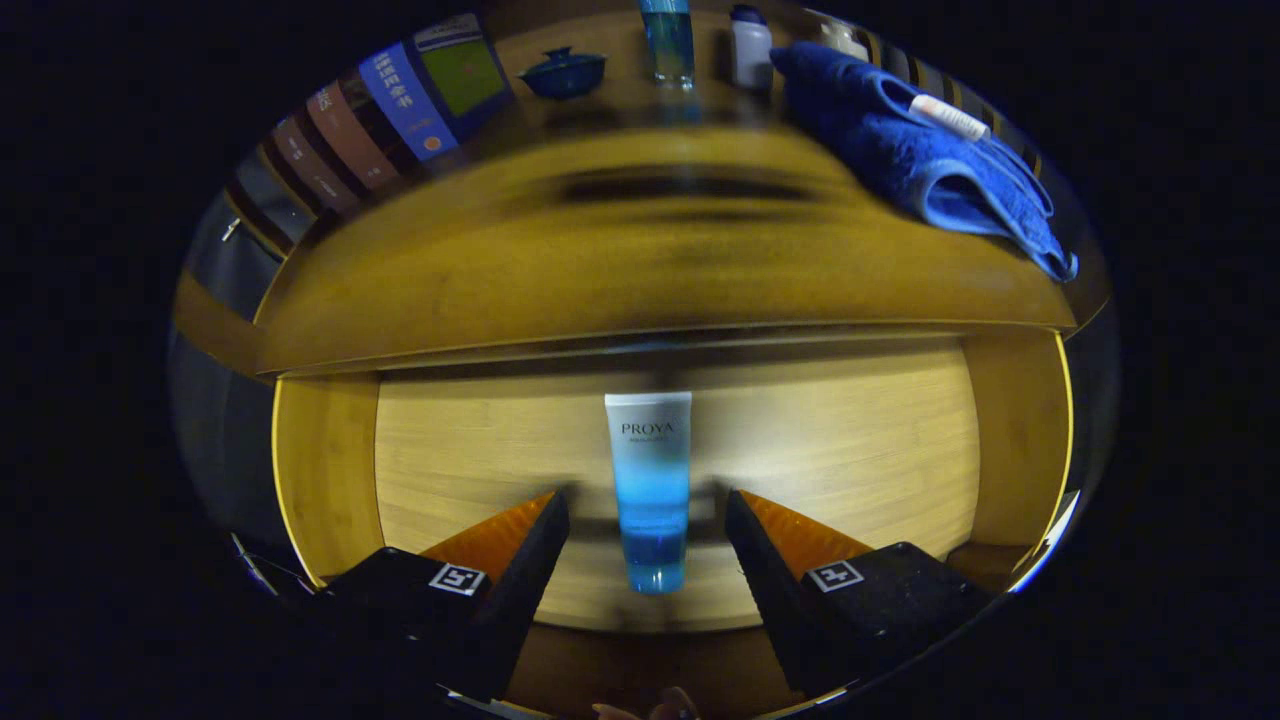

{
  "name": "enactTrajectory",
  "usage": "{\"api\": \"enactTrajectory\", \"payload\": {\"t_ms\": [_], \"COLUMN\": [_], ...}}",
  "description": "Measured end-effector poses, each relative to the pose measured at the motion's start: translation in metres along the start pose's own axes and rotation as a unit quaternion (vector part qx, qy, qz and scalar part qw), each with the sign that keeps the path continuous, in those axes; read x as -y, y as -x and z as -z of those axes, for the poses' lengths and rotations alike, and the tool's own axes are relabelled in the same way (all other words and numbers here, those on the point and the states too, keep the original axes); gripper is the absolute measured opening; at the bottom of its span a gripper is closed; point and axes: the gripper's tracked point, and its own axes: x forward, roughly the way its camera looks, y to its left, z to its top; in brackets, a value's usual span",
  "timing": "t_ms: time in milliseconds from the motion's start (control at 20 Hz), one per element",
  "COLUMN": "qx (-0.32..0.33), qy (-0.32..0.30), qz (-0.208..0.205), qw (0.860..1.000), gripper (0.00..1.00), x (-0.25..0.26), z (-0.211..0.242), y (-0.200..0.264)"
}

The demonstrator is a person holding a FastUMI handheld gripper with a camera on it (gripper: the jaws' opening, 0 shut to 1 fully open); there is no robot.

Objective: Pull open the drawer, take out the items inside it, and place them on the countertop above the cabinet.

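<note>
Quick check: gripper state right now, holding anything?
Gripper: open, holding nothing; the tube lies between its fingers in the open drawer, untouched.

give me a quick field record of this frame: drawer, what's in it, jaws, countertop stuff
drawer: drawer pulled open below the countertop
contents: one tube lying on the drawer floor
gripper: gripper open, jaws either side of the tube's lower half, not pressing on it
countertop: countertop holds a blue towel, a blue lidded bowl, a tall blue bottle, a small white bottle and a row of books
task state: tube not yet gripped or lifted
</note>
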Motion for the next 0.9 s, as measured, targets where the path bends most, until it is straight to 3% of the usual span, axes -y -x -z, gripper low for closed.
{"api": "enactTrajectory", "payload": {"t_ms": [200,500,600,700,900], "qx": [-0.024,-0.035,-0.033,-0.031,-0.019], "qy": [0.004,0.026,0.038,0.043,0.027], "qz": [0.007,0.021,0.024,0.023,0.012], "qw": [1.000,0.999,0.998,0.998,0.999], "gripper": [1.00,0.68,0.62,0.47,0.36], "x": [-0.003,0.003,-0.003,-0.003,-0.001], "z": [0.003,-0.018,-0.002,-0.020,-0.021], "y": [-0.007,-0.003,-0.006,0.005,-0.002]}}
